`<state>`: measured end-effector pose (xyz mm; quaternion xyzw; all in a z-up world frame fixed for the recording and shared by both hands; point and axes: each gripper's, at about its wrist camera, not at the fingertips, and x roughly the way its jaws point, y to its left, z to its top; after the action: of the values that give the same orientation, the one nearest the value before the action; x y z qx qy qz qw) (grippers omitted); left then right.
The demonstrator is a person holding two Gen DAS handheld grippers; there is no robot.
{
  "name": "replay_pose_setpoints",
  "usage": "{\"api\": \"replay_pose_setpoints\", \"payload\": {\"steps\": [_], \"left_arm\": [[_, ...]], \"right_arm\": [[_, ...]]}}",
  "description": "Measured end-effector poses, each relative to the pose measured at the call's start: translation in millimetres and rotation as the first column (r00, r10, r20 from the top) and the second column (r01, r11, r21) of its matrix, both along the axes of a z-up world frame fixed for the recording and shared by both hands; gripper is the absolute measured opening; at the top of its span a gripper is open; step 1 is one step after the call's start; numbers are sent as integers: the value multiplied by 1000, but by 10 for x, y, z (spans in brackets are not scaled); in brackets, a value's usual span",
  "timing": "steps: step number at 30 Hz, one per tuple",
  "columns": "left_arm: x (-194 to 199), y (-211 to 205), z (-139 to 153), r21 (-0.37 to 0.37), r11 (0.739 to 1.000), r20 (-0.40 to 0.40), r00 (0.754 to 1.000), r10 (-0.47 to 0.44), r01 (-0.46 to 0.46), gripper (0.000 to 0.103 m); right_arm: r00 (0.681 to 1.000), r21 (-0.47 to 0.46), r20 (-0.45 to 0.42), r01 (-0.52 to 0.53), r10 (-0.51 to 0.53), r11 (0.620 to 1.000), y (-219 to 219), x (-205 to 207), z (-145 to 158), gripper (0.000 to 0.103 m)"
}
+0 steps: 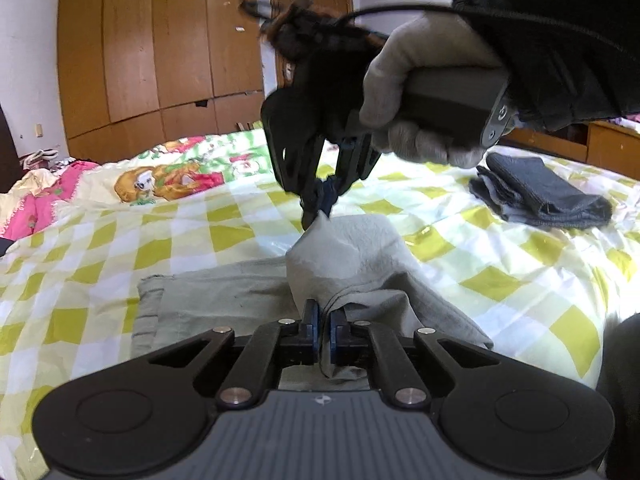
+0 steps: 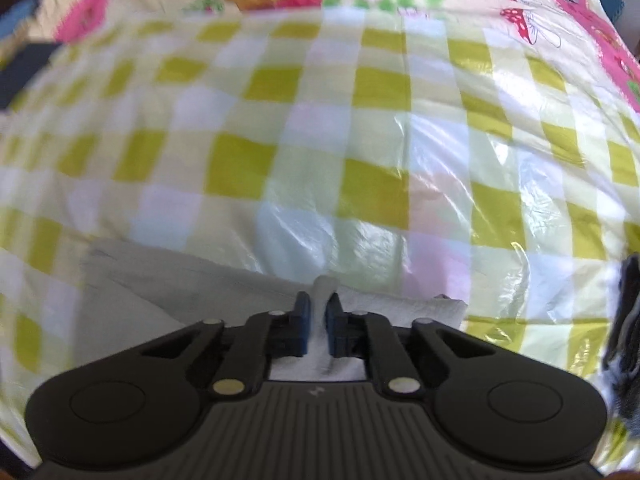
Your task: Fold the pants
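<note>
The grey-green pants [image 1: 224,292] lie on the checked bed cover, partly folded, with one part lifted. My left gripper [image 1: 325,316] is shut on a fold of the pants at its near edge. My right gripper [image 1: 318,204], held by a gloved hand, is shut on a raised corner of the pants and holds it above the cover. In the right wrist view the right gripper [image 2: 318,308] pinches a pale ridge of the pants [image 2: 200,284], with the cloth spreading left and right below it.
A yellow-green and white checked plastic cover [image 1: 120,240] spans the bed. A folded dark grey garment [image 1: 536,192] lies at the right. A cartoon-print quilt [image 1: 168,176] lies at the far side. Wooden wardrobes [image 1: 160,40] stand behind the bed.
</note>
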<state>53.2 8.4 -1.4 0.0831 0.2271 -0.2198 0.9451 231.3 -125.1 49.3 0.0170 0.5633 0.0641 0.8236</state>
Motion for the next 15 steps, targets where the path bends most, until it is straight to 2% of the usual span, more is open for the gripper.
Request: {"api": "replay_pose_setpoints", "payload": {"steps": [2, 5, 6, 8, 9, 10, 11, 14, 15], "left_arm": [[-13, 60, 50, -20, 999, 15, 999, 29, -29, 20], [14, 152, 74, -57, 997, -15, 998, 53, -54, 20], [18, 167, 63, -66, 996, -22, 998, 53, -54, 20], [30, 133, 39, -50, 998, -32, 998, 45, -47, 20], [24, 107, 27, -38, 998, -31, 999, 41, -42, 20], [12, 70, 13, -21, 999, -31, 999, 32, -32, 20], [-4, 35, 2, -6, 1000, -27, 999, 19, -19, 20], [-47, -54, -22, 35, 999, -11, 1000, -1, 1, 27], [-49, -77, -40, 52, 999, -6, 1000, 2, -1, 34]], "right_arm": [[999, 51, 38, -16, 14, 999, 43, -21, 161, 4], [997, 63, 60, -52, 48, 997, 184, -29, 299, 4], [997, 63, 39, -65, 63, 996, 222, -27, 298, 11], [997, 34, 8, -82, 82, 996, 277, -30, 231, 14], [997, 11, -3, -81, 81, 997, 301, -35, 187, 25], [997, -2, -28, -77, 76, 997, 312, -23, 125, 41], [996, -5, -58, -61, 61, 998, 300, -22, 51, 48], [993, -22, -117, -21, 19, 1000, 283, -12, -110, 50], [991, -33, -135, -16, 12, 999, 290, -29, -145, 51]]}}
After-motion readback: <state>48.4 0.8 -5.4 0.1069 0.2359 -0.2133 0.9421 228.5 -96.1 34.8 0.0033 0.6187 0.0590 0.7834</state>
